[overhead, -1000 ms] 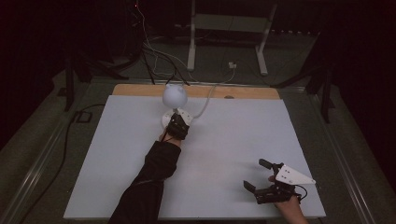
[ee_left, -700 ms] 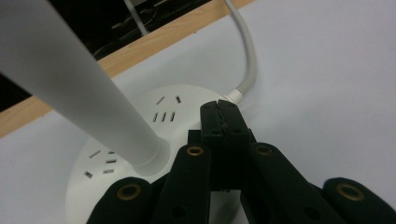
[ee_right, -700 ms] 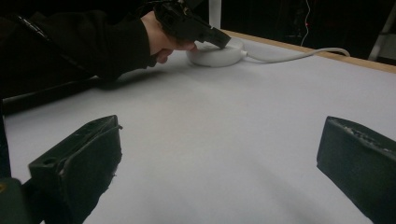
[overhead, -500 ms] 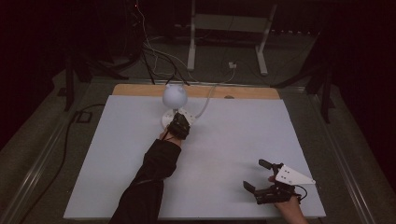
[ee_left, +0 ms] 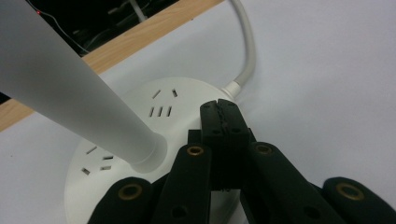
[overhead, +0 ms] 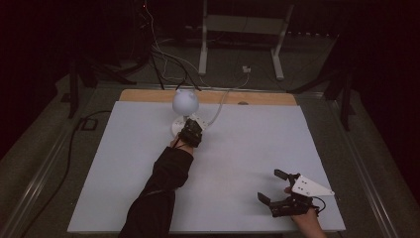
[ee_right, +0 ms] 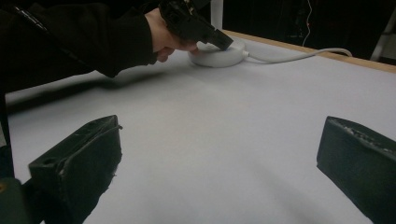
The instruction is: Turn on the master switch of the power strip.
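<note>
A white lamp (overhead: 184, 101) with a round socketed base (ee_left: 116, 154) is standing upright near the desk's (overhead: 247, 148) far wooden edge.

Your high camera sits above your side of the bench (overhead: 237, 163) and looks forward and down, taking in the whole white top from far off. The camera on your left claw (ee_left: 223, 116) looks along its jaws from very close at the round lamp base (ee_left: 140, 140). The camera on your right claw (ee_right: 219, 168) sits low near the bench top, facing across it. That far-off lamp base (ee_right: 217, 55) and your left claw (ee_right: 194, 23) appear there and from above.
</note>
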Tool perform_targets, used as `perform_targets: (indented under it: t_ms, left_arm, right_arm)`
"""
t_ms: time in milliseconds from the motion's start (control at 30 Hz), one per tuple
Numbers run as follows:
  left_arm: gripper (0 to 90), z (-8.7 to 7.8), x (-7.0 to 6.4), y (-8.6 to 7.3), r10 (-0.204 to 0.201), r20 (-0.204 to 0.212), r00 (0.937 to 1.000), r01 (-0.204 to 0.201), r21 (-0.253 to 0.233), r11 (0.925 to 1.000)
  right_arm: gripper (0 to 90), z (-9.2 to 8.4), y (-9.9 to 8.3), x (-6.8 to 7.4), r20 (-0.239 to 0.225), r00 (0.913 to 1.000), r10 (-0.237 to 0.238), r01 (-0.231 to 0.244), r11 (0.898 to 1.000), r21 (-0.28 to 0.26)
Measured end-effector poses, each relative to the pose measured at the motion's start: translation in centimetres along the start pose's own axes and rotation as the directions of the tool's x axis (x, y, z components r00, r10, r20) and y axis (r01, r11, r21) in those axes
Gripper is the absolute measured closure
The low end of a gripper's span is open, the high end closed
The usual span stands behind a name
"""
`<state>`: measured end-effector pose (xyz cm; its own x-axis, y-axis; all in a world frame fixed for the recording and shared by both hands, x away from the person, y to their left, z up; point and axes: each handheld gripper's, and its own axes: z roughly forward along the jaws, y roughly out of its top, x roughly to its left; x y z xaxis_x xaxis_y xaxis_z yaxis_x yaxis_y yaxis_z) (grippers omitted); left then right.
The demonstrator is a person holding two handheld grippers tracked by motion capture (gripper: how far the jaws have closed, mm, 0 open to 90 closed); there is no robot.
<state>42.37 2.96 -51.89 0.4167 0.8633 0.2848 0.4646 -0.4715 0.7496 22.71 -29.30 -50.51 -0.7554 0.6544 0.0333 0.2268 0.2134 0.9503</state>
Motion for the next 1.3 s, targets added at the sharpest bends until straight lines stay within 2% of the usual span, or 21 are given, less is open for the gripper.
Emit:
perform_targets:
  t_ms: [67,167,233,333,400,600,700,767,933,967,1000,1033,1133,1233,1267,1300]
  left_arm:
    - [90.0,0.0,-0.1,0.0,0.021,-0.004,0.9998,-0.021,0.005,0.9998]
    - [90.0,0.0,-0.1,0.0,0.006,-0.006,1.0000,-0.006,0.001,1.0000]
    - [90.0,0.0,0.1,0.0,-0.027,0.004,0.9996,0.027,-0.007,0.9996]
    - [90.0,-0.1,0.0,-0.1,-0.051,-0.016,0.9986,0.051,-0.039,0.9980]
    - [90.0,-0.2,0.3,-0.1,-0.092,0.013,0.9957,0.092,-0.047,0.9946]
    - [90.0,-1.6,0.6,0.6,-0.111,0.030,0.9934,0.113,-0.085,0.9899]
    - [90.0,-2.0,0.7,0.9,-0.107,0.041,0.9934,0.110,-0.083,0.9905]
    - [90.0,-2.6,0.9,1.1,-0.119,0.070,0.9905,0.124,-0.083,0.9888]
    - [90.0,-3.3,0.9,1.2,-0.129,0.098,0.9869,0.137,-0.084,0.9870]
    - [90.0,-3.6,1.0,1.3,-0.141,0.112,0.9836,0.151,-0.078,0.9855]
    - [90.0,-3.6,1.0,1.3,-0.141,0.112,0.9836,0.151,-0.078,0.9855]
    - [90.0,-3.9,1.0,1.3,-0.151,0.134,0.9794,0.161,-0.073,0.9842]
    - [90.0,-4.2,0.9,1.3,-0.148,0.143,0.9785,0.160,-0.072,0.9846]
    - [90.0,-4.9,0.8,1.5,-0.152,0.180,0.9718,0.167,-0.069,0.9835]
    - [89.4,-4.9,0.8,1.5,-0.152,0.180,0.9718,0.167,-0.069,0.9835]
    - [85.9,-5.1,0.8,1.5,-0.152,0.195,0.9690,0.168,-0.071,0.9832]
  right_arm:
    - [0.0,0.0,0.0,0.0,-0.001,1.0000,-0.001,0.001,1.000,-0.001]
    - [0.0,0.0,0.0,0.0,-0.001,1.0000,0.000,0.000,1.000,0.000]
    - [0.0,0.0,0.0,0.0,-0.001,1.0000,0.002,-0.002,1.000,0.001]
    - [0.0,0.1,0.0,-0.1,-0.004,1.0000,0.005,-0.005,1.000,0.002]
    - [0.0,0.1,0.0,-0.1,-0.003,1.0000,0.005,-0.005,1.000,0.004]
    - [0.0,-0.1,0.0,-0.2,0.004,1.0000,0.009,-0.009,1.000,-0.007]
    - [0.0,-0.1,0.0,-0.2,0.004,1.0000,0.006,-0.006,1.000,-0.006]
    - [0.0,-0.1,0.0,-0.1,0.004,1.0000,0.002,-0.002,1.000,-0.008]
    - [0.0,-0.1,0.0,-0.2,0.006,1.0000,0.004,-0.004,1.000,-0.009]
    - [0.0,-0.1,0.0,-0.2,0.008,1.0000,0.003,-0.003,1.000,-0.009]
    - [0.0,-0.1,0.0,-0.1,0.008,1.0000,0.002,-0.002,1.000,-0.009]
    - [0.0,-0.1,0.0,-0.1,0.008,1.0000,0.003,-0.003,1.000,-0.009]
    - [0.0,-0.1,0.0,-0.1,0.008,1.0000,0.000,0.000,1.000,-0.009]
    - [0.0,-0.1,0.0,-0.1,0.007,1.0000,0.003,-0.003,1.000,-0.012]
    - [0.0,-0.1,0.0,-0.1,0.007,1.0000,0.003,-0.003,1.000,-0.012]
    - [0.0,-0.2,0.1,-0.2,0.003,1.0000,0.005,-0.005,1.000,-0.016]
